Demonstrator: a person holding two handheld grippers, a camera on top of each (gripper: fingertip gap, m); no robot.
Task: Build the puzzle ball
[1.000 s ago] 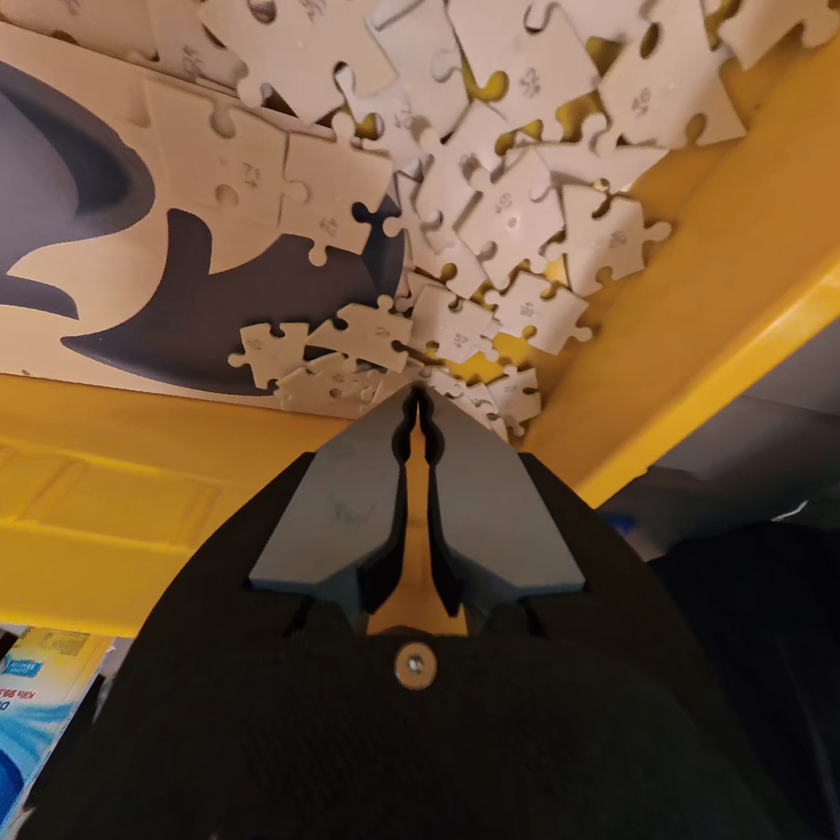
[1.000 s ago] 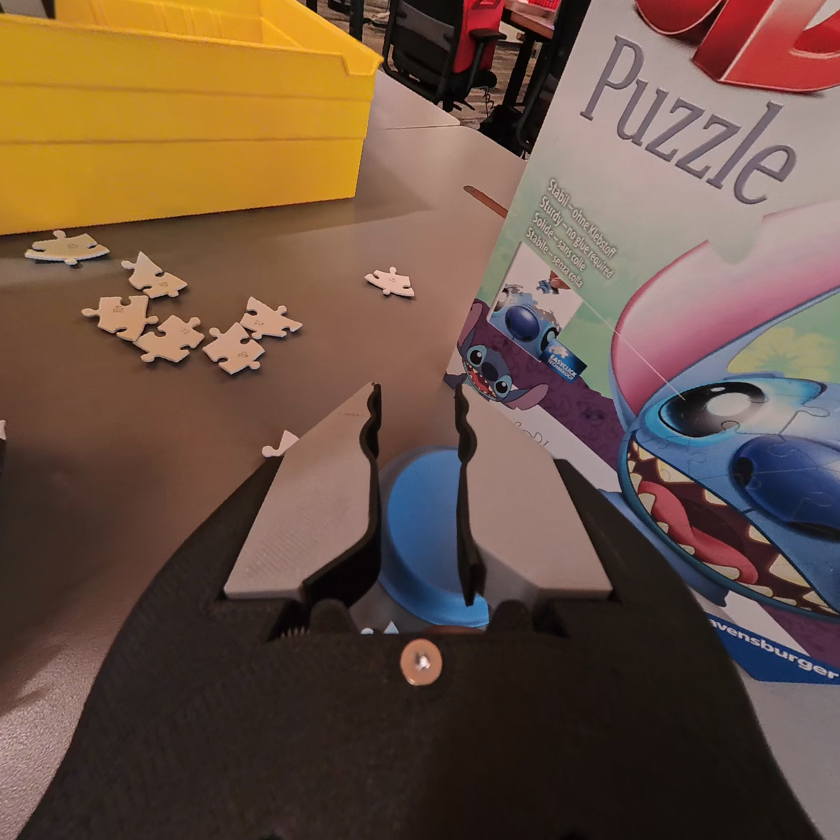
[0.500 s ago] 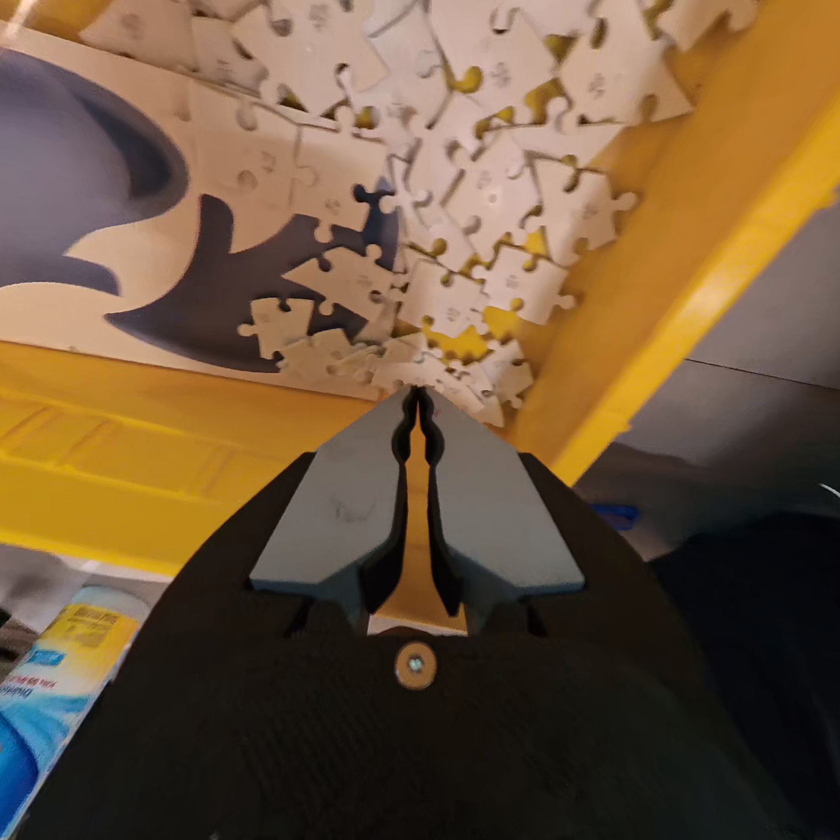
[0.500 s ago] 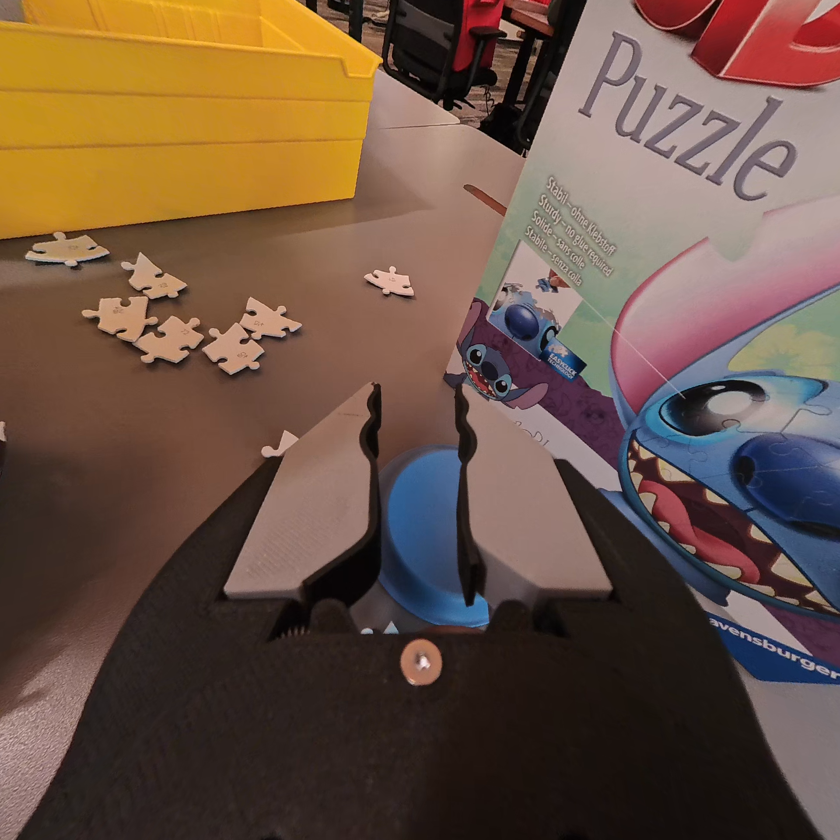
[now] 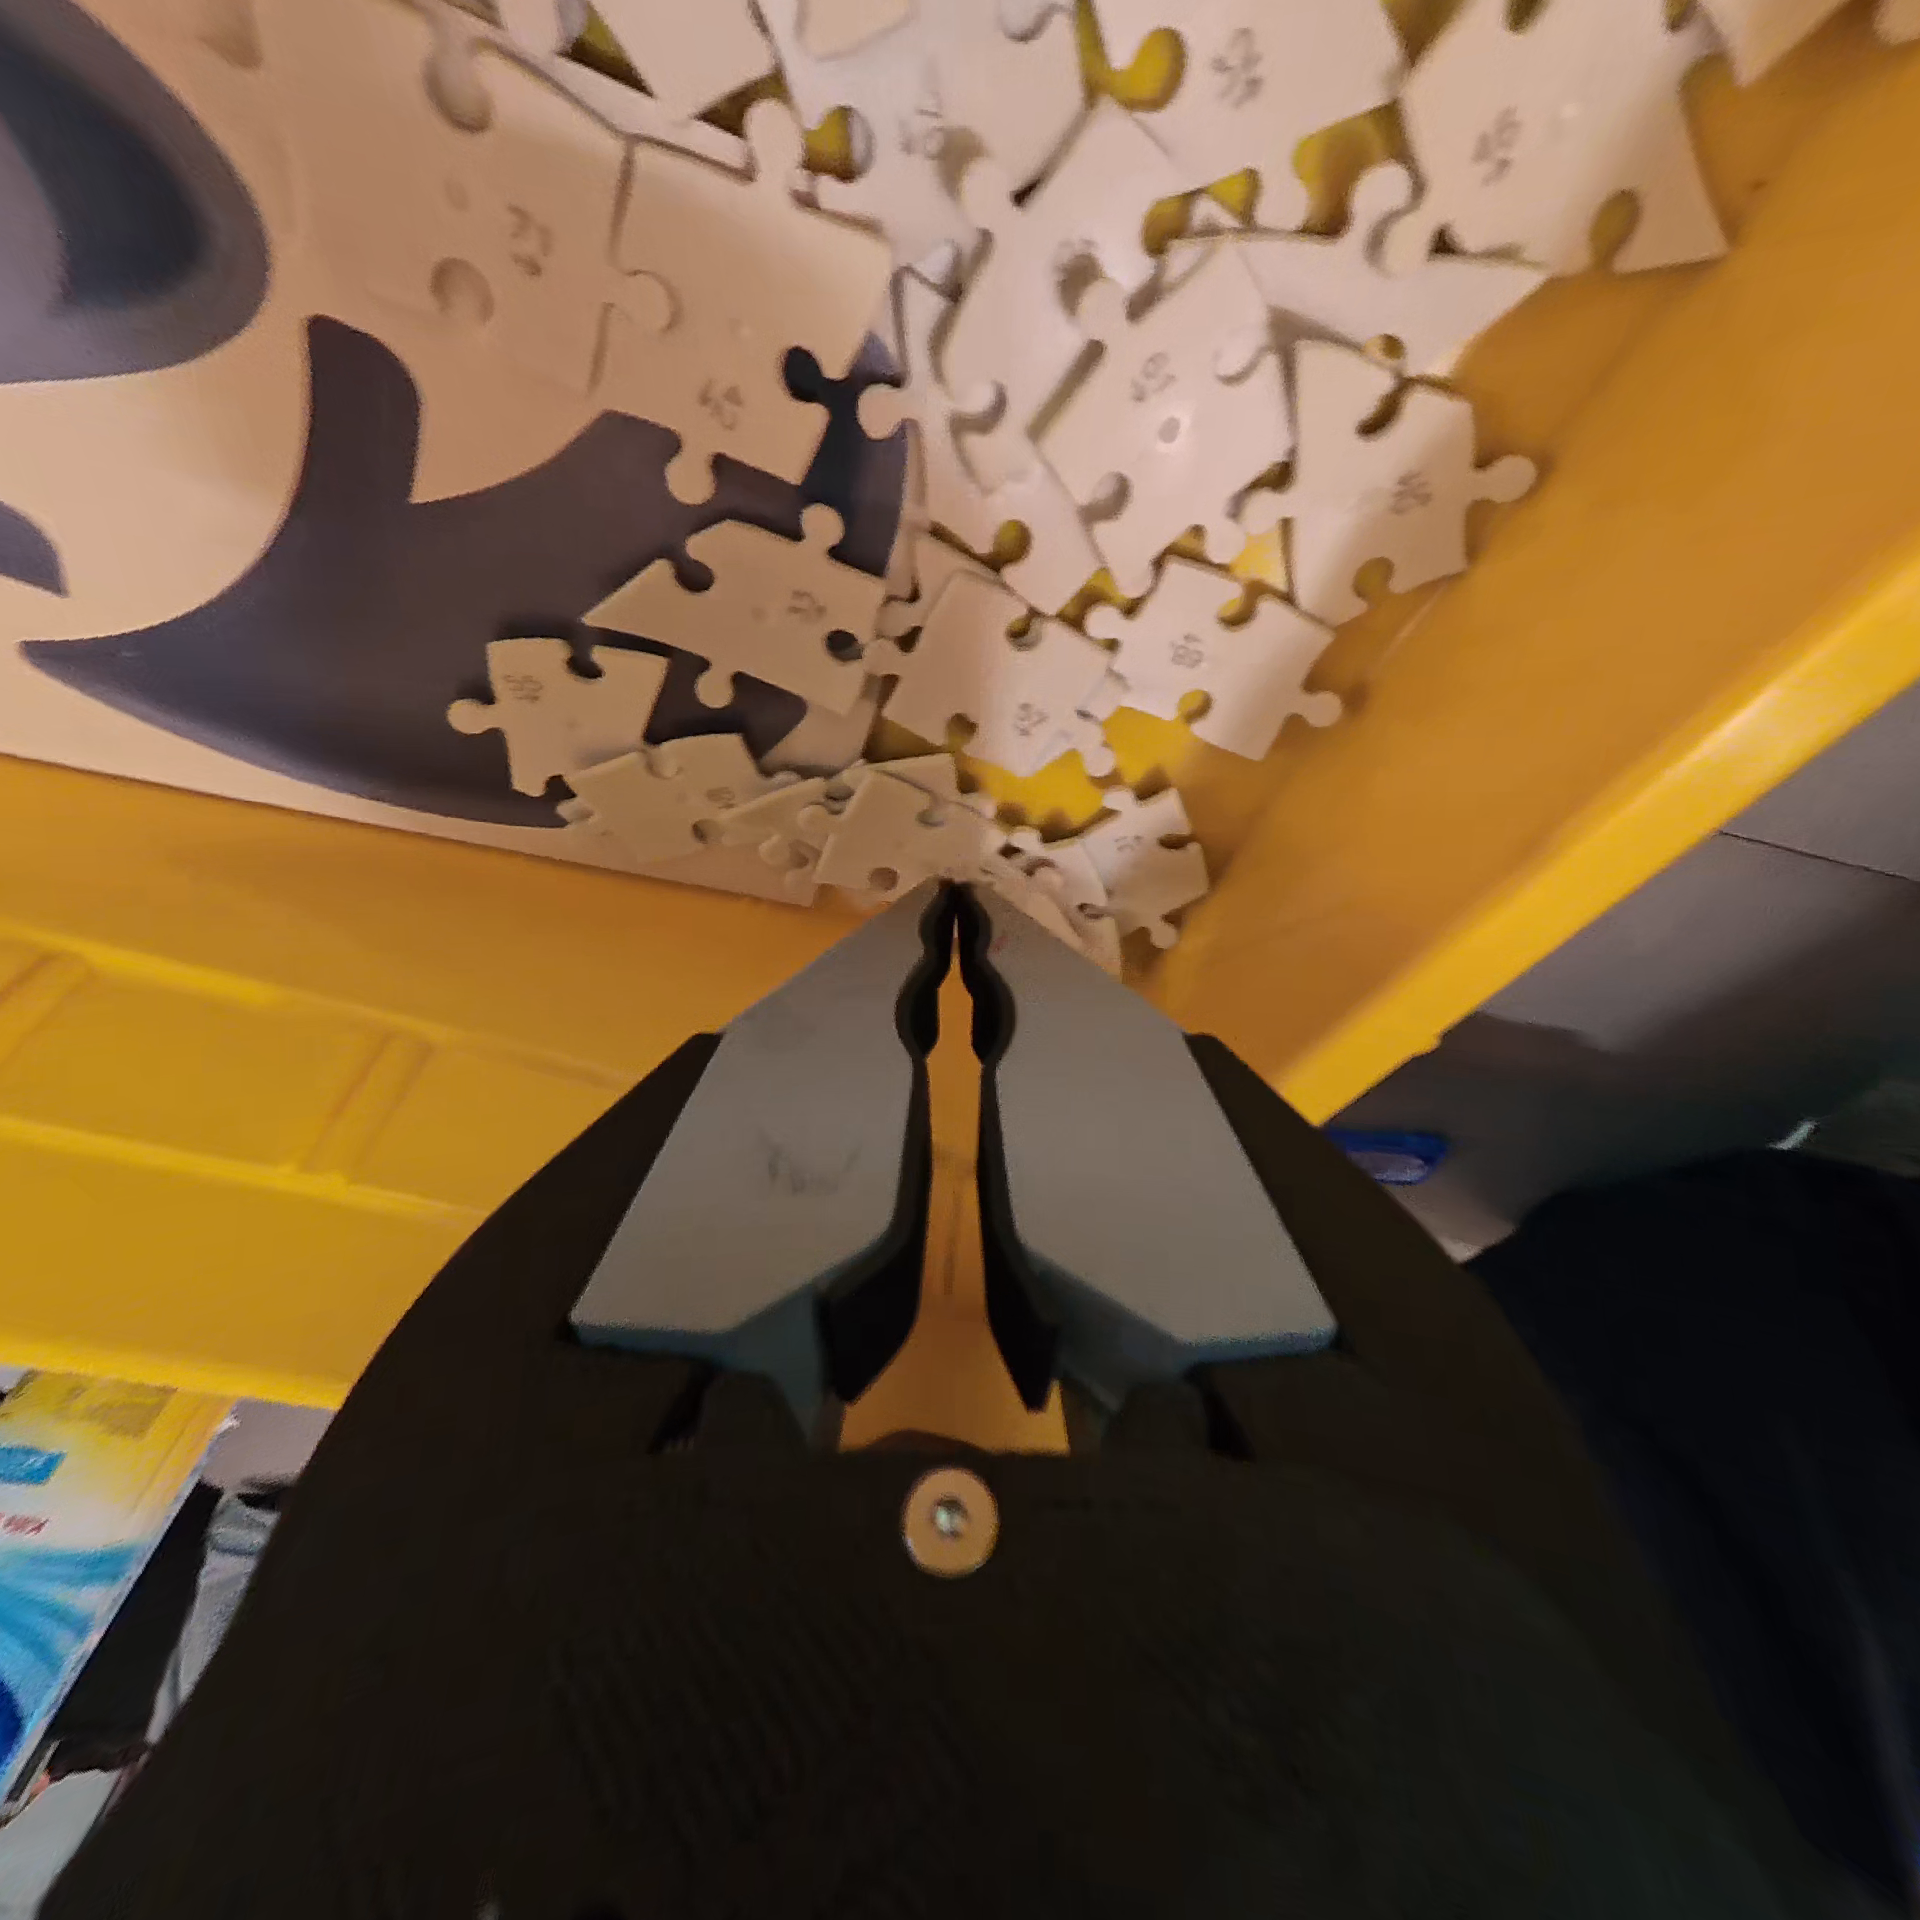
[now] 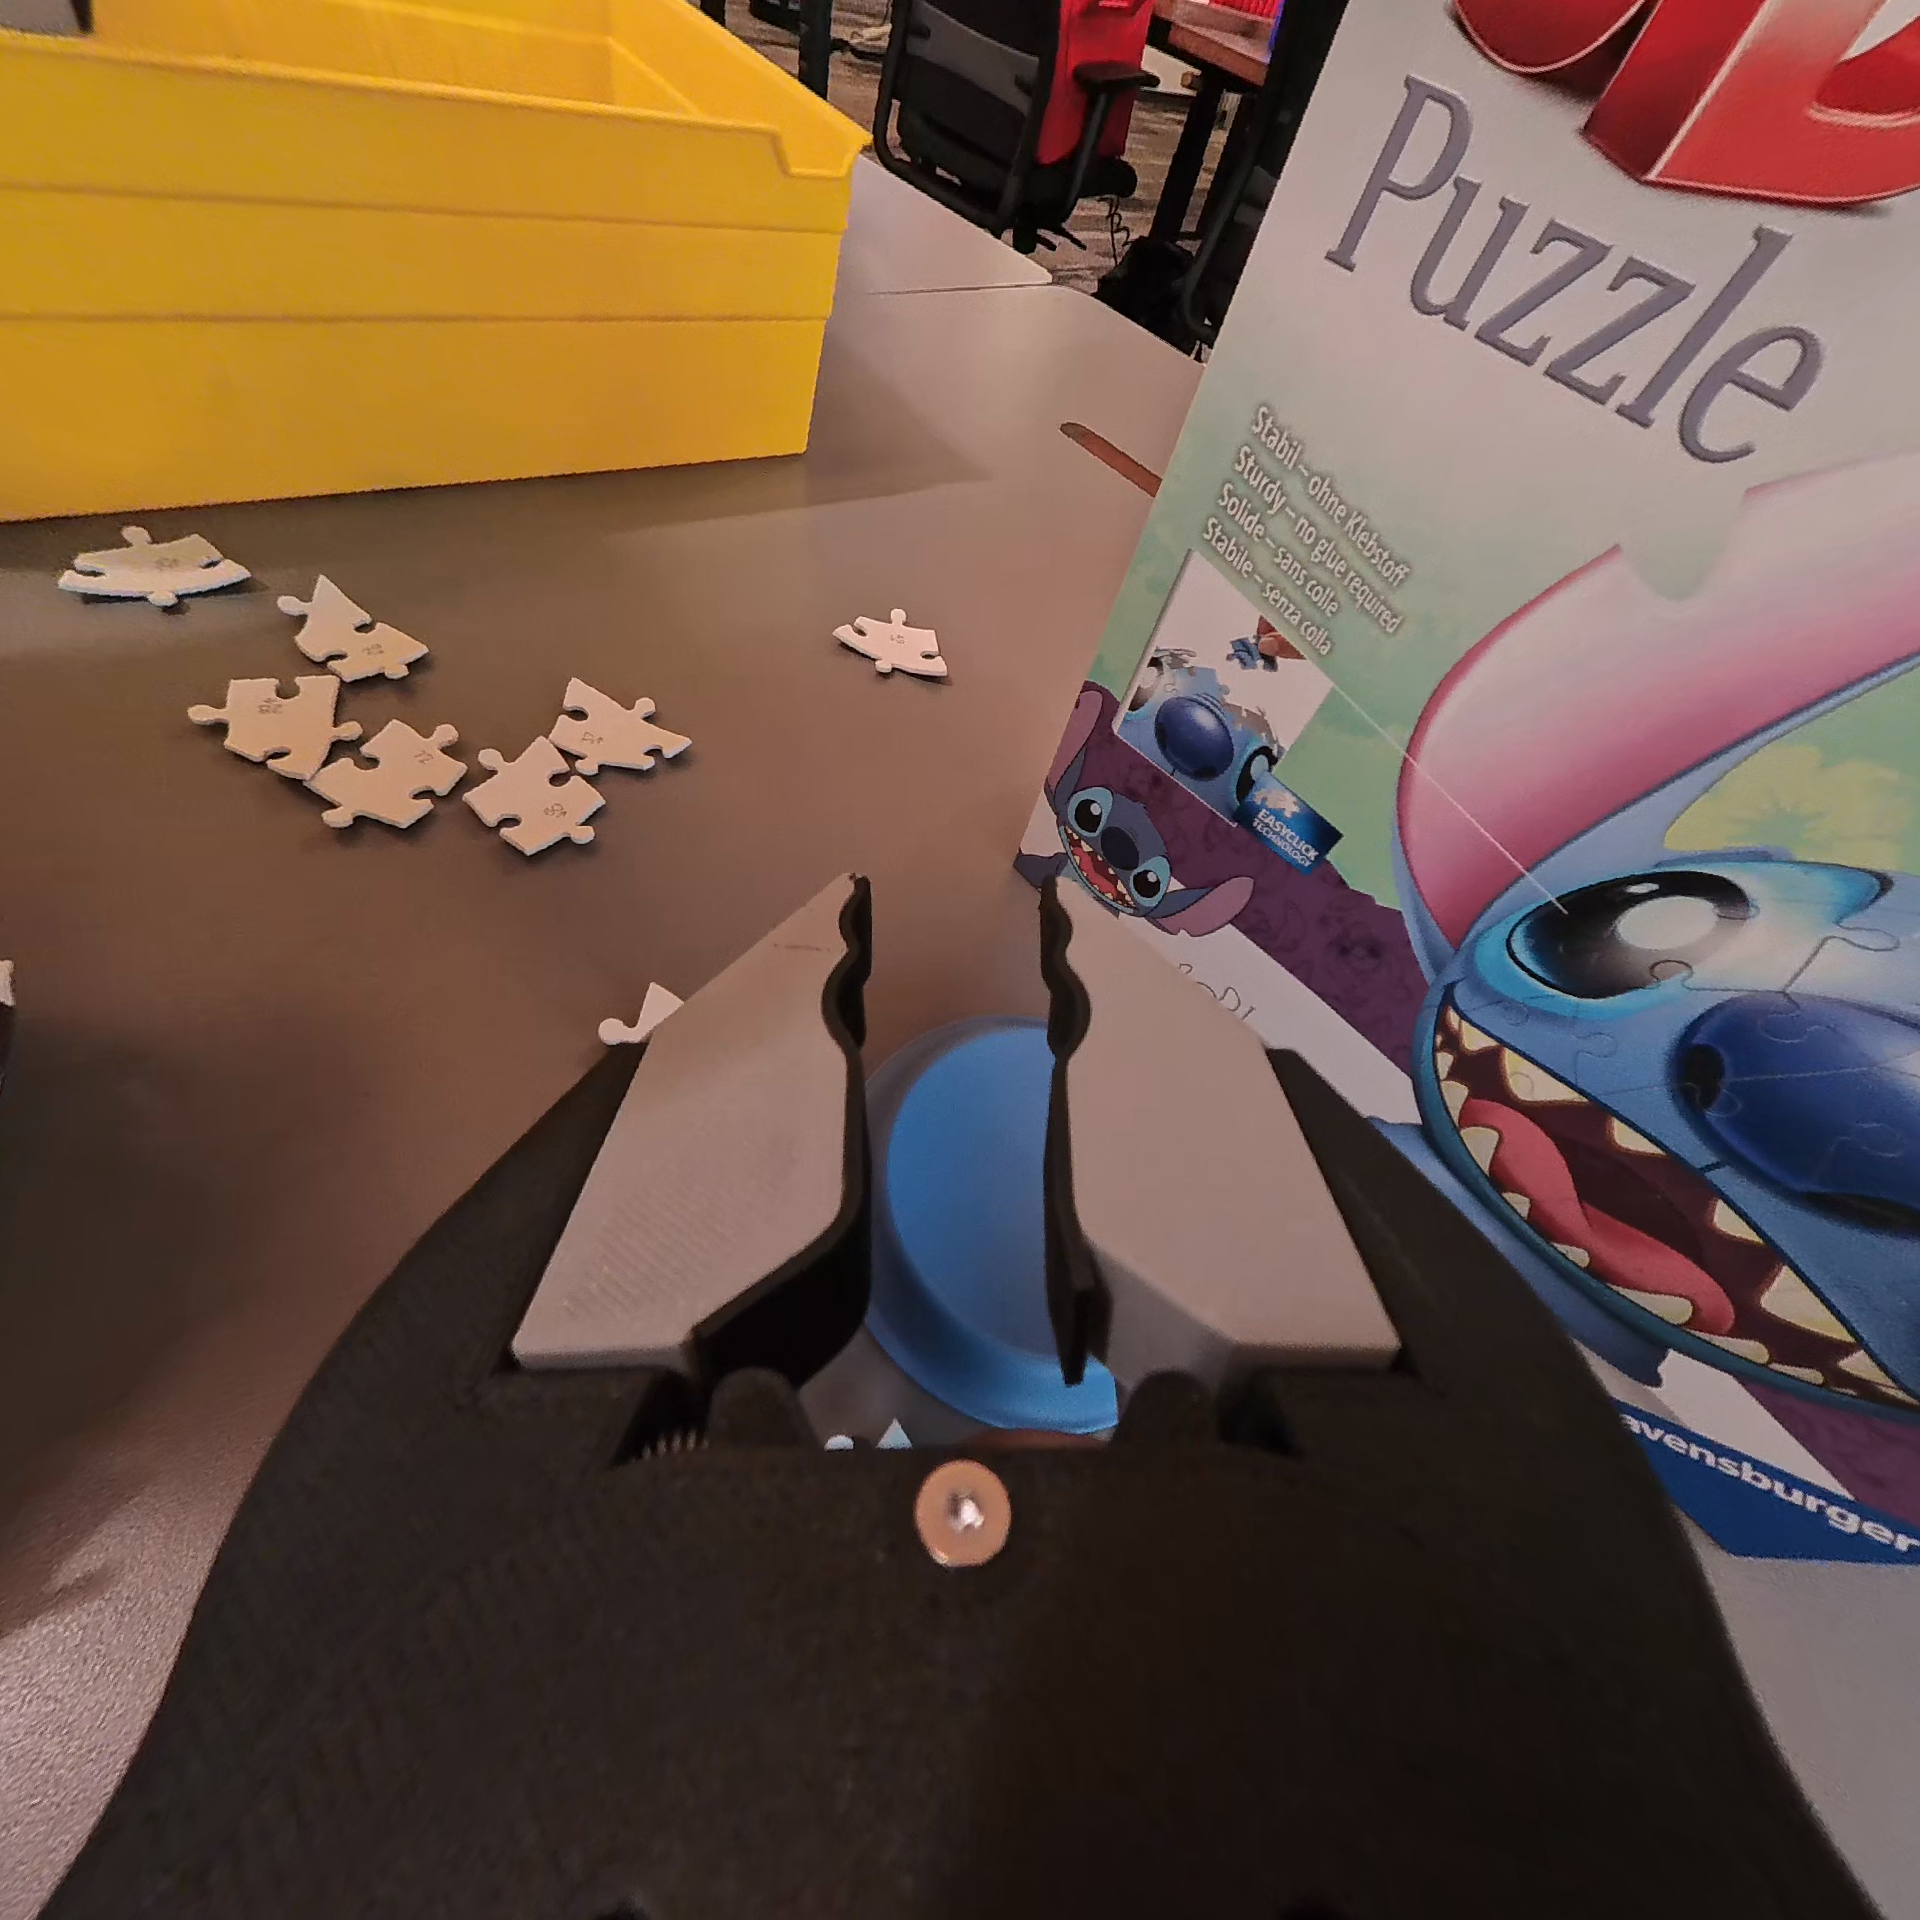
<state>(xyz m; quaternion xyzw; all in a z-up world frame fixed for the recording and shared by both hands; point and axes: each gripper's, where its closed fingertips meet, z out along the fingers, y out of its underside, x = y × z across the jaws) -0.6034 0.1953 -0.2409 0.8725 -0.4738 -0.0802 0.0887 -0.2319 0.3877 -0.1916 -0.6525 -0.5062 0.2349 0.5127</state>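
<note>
Many white puzzle pieces [image 5: 1143,416] lie back side up in a corner of a yellow bin [image 5: 1558,582], partly on a cream card with dark shapes [image 5: 208,468]. My left gripper [image 5: 953,894] is shut, its tips against the near edge of the pile; I cannot tell if a piece is pinched. My right gripper [image 6: 951,904] is open and hovers over a blue round stand [image 6: 966,1247] on the grey table [image 6: 312,1039]. Several loose pieces [image 6: 390,774] lie to its front left, and a single one [image 6: 894,644] lies farther back.
The upright puzzle box [image 6: 1558,623] stands close on the right of my right gripper. The yellow bin [image 6: 416,312] sits at the back left of the table. A piece [image 6: 639,1018] peeks out beside the left finger. Office chairs [image 6: 997,114] stand behind the table. A blue-labelled container [image 5: 62,1558] sits below the bin.
The left gripper stays shut and has shifted over the bin, ending closer to the pile. The right gripper and the things around it have not moved.
</note>
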